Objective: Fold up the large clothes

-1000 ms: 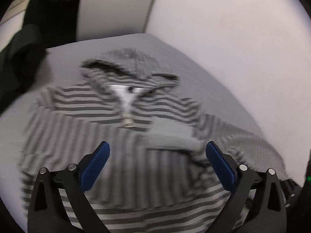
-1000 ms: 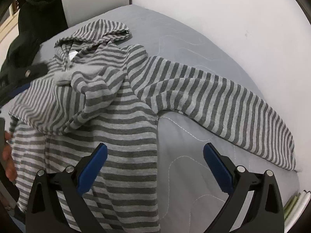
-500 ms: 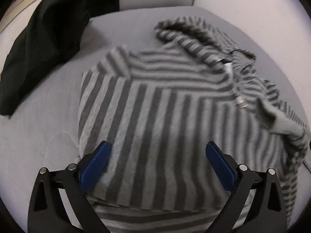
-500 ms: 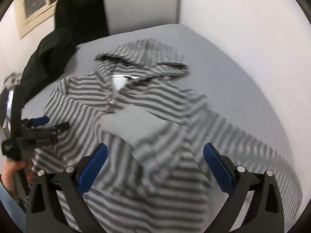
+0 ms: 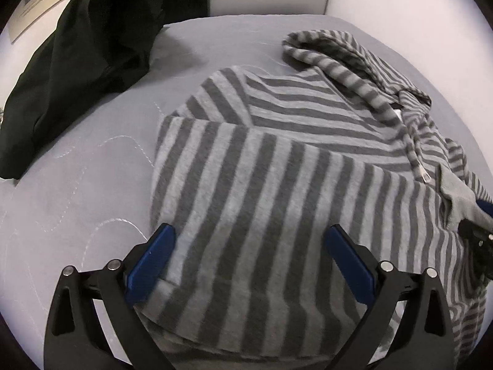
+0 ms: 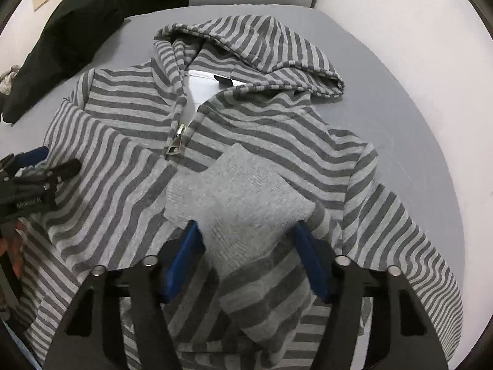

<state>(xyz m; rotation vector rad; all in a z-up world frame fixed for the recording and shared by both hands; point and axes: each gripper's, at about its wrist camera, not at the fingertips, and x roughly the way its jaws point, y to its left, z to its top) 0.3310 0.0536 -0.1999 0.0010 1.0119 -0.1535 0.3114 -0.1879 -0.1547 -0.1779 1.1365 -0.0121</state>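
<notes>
Between my right fingers (image 6: 249, 256) now sits the plain grey cuff (image 6: 243, 197) of the sleeve that lies folded across the chest of the striped hoodie (image 6: 129, 166). A second ago those fingers stood at their widest over the hem and the bare bed (image 6: 385, 98); now they are closing, with the cuff and the first stripes of the sleeve bunched in the gap. I cannot tell whether the blue pads are pressing the cloth yet, so I count it as not yet gripped.

My left fingers (image 5: 249, 262) are spread wide and hold nothing. A second ago they looked at the hood and zip from the hem side; now they sit over the left flank of the hoodie, where a folded-over panel (image 5: 246, 185) lies flat, with its outer edge just inside the left-hand finger. Beyond that finger is bare bed, and past it the dark garment (image 5: 77, 49), well apart from the hoodie. At the right edge of the left view I can see my other tool (image 5: 477, 240) on the cloth.

For the task, I read this as the start of a sleeve tidy: one side is already folded in, and the right sleeve is about to be lifted and laid again. The hood (image 6: 246, 43) is unfolded beyond both pairs of fingers, so most of the fold is ahead of me.
</notes>
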